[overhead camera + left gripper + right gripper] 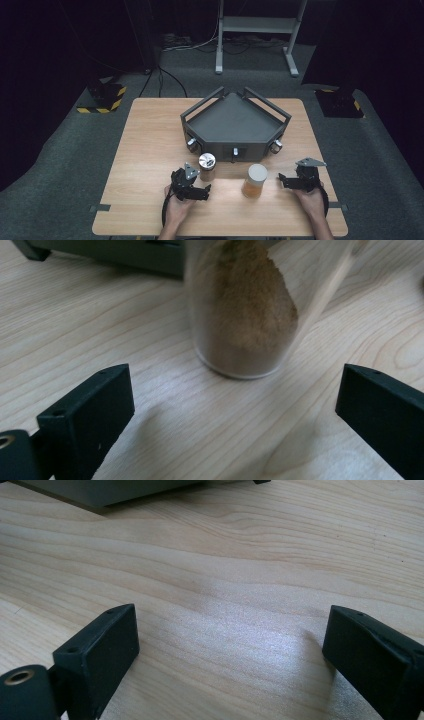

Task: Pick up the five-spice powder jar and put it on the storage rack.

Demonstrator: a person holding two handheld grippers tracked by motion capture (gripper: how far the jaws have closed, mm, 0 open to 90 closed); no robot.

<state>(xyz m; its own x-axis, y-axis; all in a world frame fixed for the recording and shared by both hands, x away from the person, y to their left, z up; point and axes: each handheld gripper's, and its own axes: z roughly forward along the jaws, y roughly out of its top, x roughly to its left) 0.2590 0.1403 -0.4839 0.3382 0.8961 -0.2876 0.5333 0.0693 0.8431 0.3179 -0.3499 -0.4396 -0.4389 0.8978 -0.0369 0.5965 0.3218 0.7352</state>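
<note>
The clear glass jar of brown powder with a shiny metal lid (240, 315) stands upright on the pale wooden table (145, 150), just ahead of my left gripper (235, 405), untouched between spread jaws. It stands near the table's front edge, close before the dark grey tray (235, 120). My right gripper (230, 650) is spread wide over bare wood.

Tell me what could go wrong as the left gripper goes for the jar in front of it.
1. The left gripper is open with the jar ahead of its jaws, not between them; closing early would likely knock it over.
2. The jar stands close to the tray, so a push could drive it against the tray wall.
</note>
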